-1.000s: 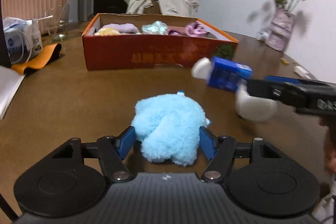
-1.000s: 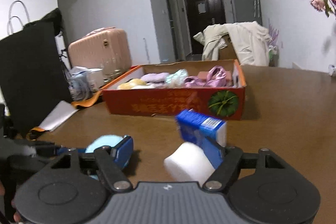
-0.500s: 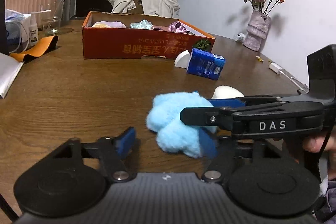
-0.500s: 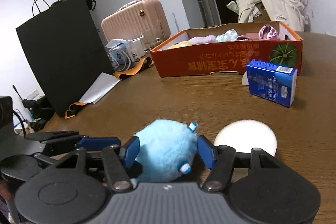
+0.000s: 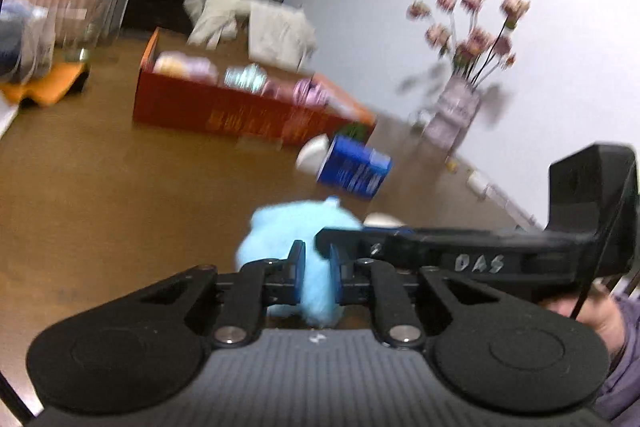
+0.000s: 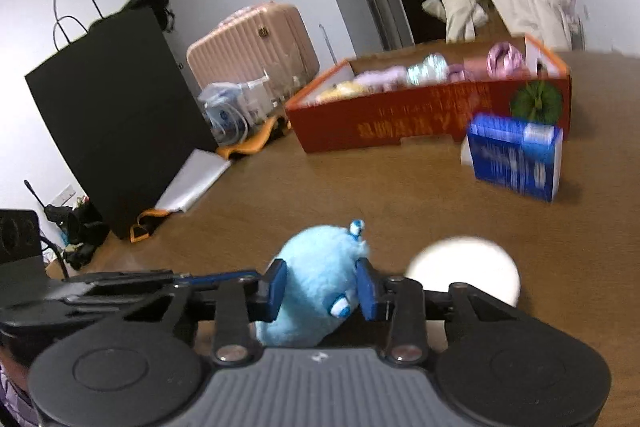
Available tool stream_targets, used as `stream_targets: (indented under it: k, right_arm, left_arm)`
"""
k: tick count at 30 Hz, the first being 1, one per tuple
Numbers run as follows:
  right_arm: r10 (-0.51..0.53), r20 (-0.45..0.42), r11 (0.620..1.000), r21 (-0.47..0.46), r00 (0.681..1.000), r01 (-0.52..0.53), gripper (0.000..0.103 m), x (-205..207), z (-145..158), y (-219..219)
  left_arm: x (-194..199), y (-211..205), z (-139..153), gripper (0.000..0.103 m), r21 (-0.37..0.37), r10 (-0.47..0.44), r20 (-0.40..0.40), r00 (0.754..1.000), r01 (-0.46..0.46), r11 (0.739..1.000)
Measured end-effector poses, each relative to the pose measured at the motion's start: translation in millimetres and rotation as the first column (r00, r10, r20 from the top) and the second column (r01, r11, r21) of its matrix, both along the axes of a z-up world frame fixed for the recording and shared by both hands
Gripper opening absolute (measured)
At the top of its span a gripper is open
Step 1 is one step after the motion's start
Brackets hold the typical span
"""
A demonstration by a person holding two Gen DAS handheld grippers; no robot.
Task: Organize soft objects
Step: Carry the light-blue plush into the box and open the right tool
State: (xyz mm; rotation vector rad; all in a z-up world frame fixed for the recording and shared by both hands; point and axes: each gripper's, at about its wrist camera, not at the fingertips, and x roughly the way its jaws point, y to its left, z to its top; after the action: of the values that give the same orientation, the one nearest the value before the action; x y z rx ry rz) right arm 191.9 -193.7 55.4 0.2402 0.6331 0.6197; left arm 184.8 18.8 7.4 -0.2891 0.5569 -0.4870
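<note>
Grasp step on wooden table (image 6: 280, 187). Red cardboard box (image 6: 400, 123) toward far edge holds pastel soft items, exact kinds blurred. Blue plush toy (image 6: 316, 283) sits near the table's near edge. Left gripper (image 5: 316, 275) clenched on it; right gripper (image 6: 320, 287) closing, pads against plush. Next, likely: lift and carry to box.

You see a pale blue fluffy toy (image 6: 316, 279) on a brown wood-grain tabletop (image 6: 360, 195). Your fingers (image 6: 274, 285) carry blue pads; behind stand a red box (image 6: 424, 119) with gold lettering and a pink ribbed suitcase (image 6: 252, 43).
</note>
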Motion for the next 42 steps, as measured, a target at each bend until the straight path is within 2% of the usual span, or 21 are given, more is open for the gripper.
stream_targets:
  k: [4,7,9,10,11,14,16,19,22,25,29,30,32,33,36,38,42]
  right_arm:
    - [0.002,0.029,1.000,0.000,1.000,-0.002,0.035,16.0,12.2,-1.0]
    - [-0.012,0.057,1.000,-0.002,0.998,0.012,0.034,28.6,20.5,-5.1]
    - [-0.018,0.076,1.000,0.024,0.997,0.016,0.033,38.9,29.8,-11.3]
    - [-0.022,0.093,0.999,0.032,0.995,0.019,0.033,46.5,36.6,-14.6]
    - [-0.027,0.114,0.999,0.031,0.993,0.023,0.033,55.7,44.7,-17.3]
    - [-0.033,0.161,0.999,0.026,0.986,0.029,0.033,98.1,68.3,-25.8]
    - [-0.041,0.136,0.998,0.053,0.990,0.034,0.033,134.5,75.3,-31.8]
    - [-0.045,0.060,0.997,0.070,0.997,0.041,0.033,194.9,71.9,-32.9]
    - [-0.044,-0.001,0.999,0.020,0.999,0.044,0.033,241.4,55.2,-22.6]
    - [-0.052,-0.073,0.998,-0.043,0.996,0.049,0.034,268.7,28.4,-9.7]
    - [-0.081,-0.101,0.986,-0.156,0.992,0.064,0.040,279.5,8.3,2.0]
    - [-0.076,-0.113,0.983,-0.173,0.991,0.056,0.040,280.0,5.1,3.4]
    - [-0.073,-0.105,0.977,-0.207,0.992,0.050,0.044,276.6,3.2,6.6]
    - [-0.076,-0.103,0.974,-0.222,0.992,0.051,0.046,275.8,4.6,7.3]
    - [-0.071,-0.078,0.975,-0.216,0.994,0.053,0.057,263.3,19.3,4.0]
    - [-0.064,-0.044,0.979,-0.197,0.997,0.054,0.060,248.9,35.8,-3.1]
    - [-0.069,0.055,0.980,-0.184,0.996,0.078,0.067,205.8,73.9,-22.5]
  left_arm:
    - [14.2,1.5,15.1,0.015,0.015,0.001,0.030,1.000,-0.002,1.000]
    - [27.9,9.4,13.8,0.017,0.013,0.043,0.003,0.999,-0.043,0.999]
    - [40.2,11.5,13.5,0.024,0.017,0.065,-0.023,0.998,-0.065,0.998]
    - [46.5,10.9,15.3,0.030,0.026,0.072,-0.018,0.997,-0.071,0.997]
    - [54.1,9.4,19.5,0.032,0.044,0.080,-0.005,0.997,-0.080,0.996]
    - [86.2,4.1,40.8,0.032,0.077,0.087,0.045,0.995,-0.090,0.993]
    - [120.2,2.8,52.7,0.032,0.100,0.110,0.067,0.992,-0.117,0.988]
    - [170.7,-3.9,65.2,0.032,0.172,0.147,0.092,0.985,-0.161,0.972]
    - [212.9,-10.5,65.9,0.032,0.221,0.153,0.089,0.984,-0.170,0.960]
    - [247.1,-13.2,55.3,0.032,0.264,0.188,0.039,0.981,-0.192,0.945]
    - [260.3,-13.1,44.6,0.034,0.285,0.195,0.020,0.981,-0.193,0.939]
    - [260.1,-13.1,43.6,0.036,0.284,0.193,0.018,0.981,-0.190,0.940]
    - [259.7,-14.0,43.0,0.049,0.288,0.195,0.010,0.981,-0.190,0.939]
    - [258.5,-14.7,43.3,0.049,0.293,0.197,0.007,0.980,-0.190,0.937]
    - [248.7,-16.7,48.7,0.052,0.308,0.197,0.012,0.980,-0.191,0.932]
    - [235.5,-17.1,57.6,0.062,0.307,0.194,0.032,0.981,-0.194,0.932]
    - [196.2,-20.9,81.4,0.070,0.311,0.198,0.100,0.975,-0.220,0.925]
